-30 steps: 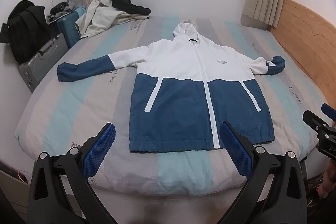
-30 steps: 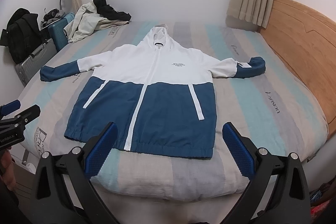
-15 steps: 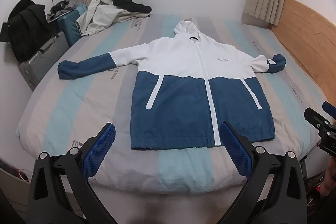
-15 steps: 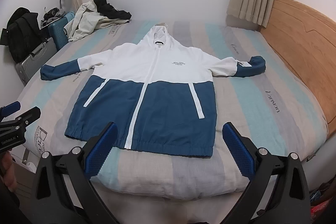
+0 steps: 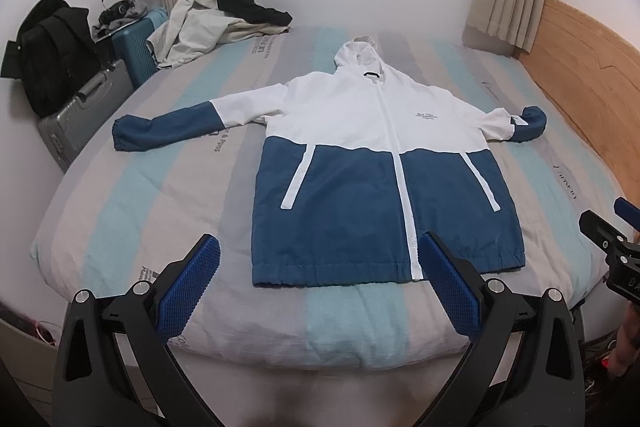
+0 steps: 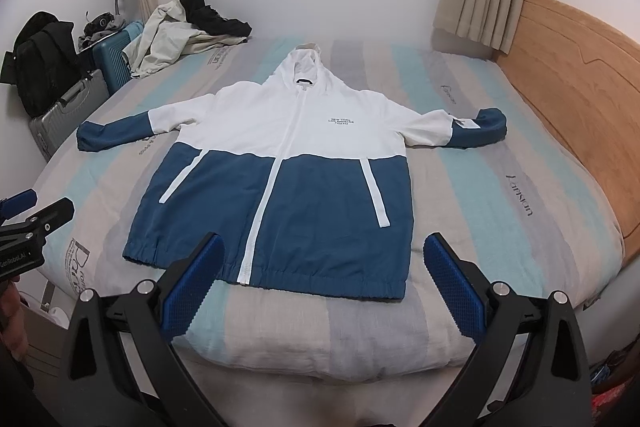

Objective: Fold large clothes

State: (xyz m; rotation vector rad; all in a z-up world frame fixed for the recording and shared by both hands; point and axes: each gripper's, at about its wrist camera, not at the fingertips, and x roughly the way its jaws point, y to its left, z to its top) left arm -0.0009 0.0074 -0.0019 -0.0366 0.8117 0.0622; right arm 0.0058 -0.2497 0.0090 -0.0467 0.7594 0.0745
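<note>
Clothes pile (image 5: 216,23), suitcases (image 5: 86,111) beside bed (image 5: 160,187)

left wrist view: taken from the bed's (image 5: 120,211) foot, aimed along open fingers toward the window wall | right wrist view: set beside it, same heading | shared: jacket (image 5: 384,163) ahead of both, well apart; each gripper's tip is caught at the other's edge

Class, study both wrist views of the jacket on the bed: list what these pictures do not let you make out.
- Jacket back: both views, pressed against the bed.
- Chest print: left wrist view, too small to read.
- Right gripper: left wrist view, cut by the edge.
- Left gripper: right wrist view, cut by the edge.
- Floor at the bed's foot: both views, behind the gripper frames.
</note>
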